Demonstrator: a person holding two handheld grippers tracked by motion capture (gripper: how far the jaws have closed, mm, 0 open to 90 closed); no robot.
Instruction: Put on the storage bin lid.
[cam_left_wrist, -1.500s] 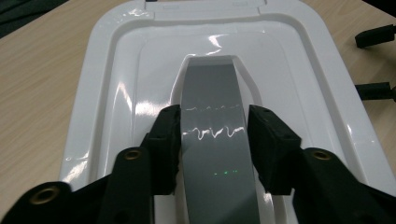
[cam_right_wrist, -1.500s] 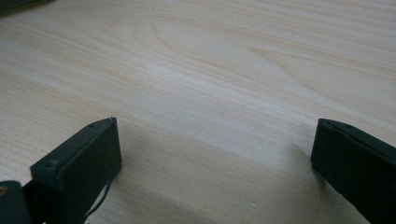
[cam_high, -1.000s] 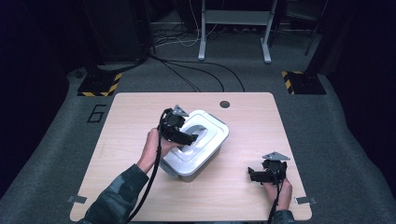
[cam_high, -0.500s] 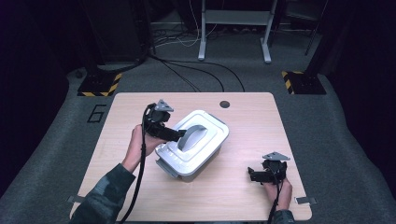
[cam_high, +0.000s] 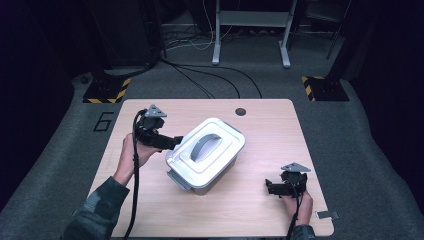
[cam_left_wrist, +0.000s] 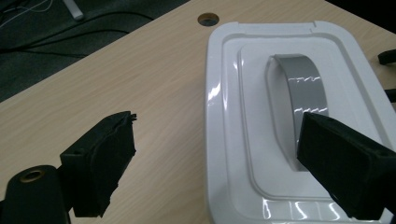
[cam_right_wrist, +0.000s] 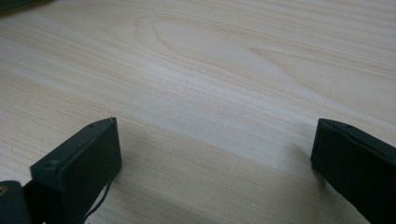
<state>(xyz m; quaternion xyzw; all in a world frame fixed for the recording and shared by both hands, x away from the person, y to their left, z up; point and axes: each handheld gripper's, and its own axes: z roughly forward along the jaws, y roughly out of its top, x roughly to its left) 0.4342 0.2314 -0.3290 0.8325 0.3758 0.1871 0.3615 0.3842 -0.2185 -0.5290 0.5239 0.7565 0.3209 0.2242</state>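
Note:
A white plastic box (cam_high: 206, 154) with a lid and a grey carry handle (cam_high: 202, 145) sits in the middle of the wooden table (cam_high: 260, 125), turned at an angle. My left gripper (cam_high: 172, 142) is open at the box's left edge, just off the lid. In the left gripper view, the box lid (cam_left_wrist: 243, 116) and its grey handle (cam_left_wrist: 303, 88) lie ahead, one jaw over the table and the other over the lid. My right gripper (cam_high: 269, 188) rests open near the table's front right, with bare wood (cam_right_wrist: 210, 93) between its jaws.
A round cable hole (cam_high: 241, 111) is set in the table's far edge. Grey latches (cam_high: 179, 179) stick out at the box's near end. Beyond the table, cables (cam_high: 210, 75) cross the carpet, with a metal stand (cam_high: 250, 30) and striped floor blocks (cam_high: 105, 92).
My left gripper has drawn back from over the box's lid to its left edge, moving left and away from the handle. The box and the right gripper stay put.

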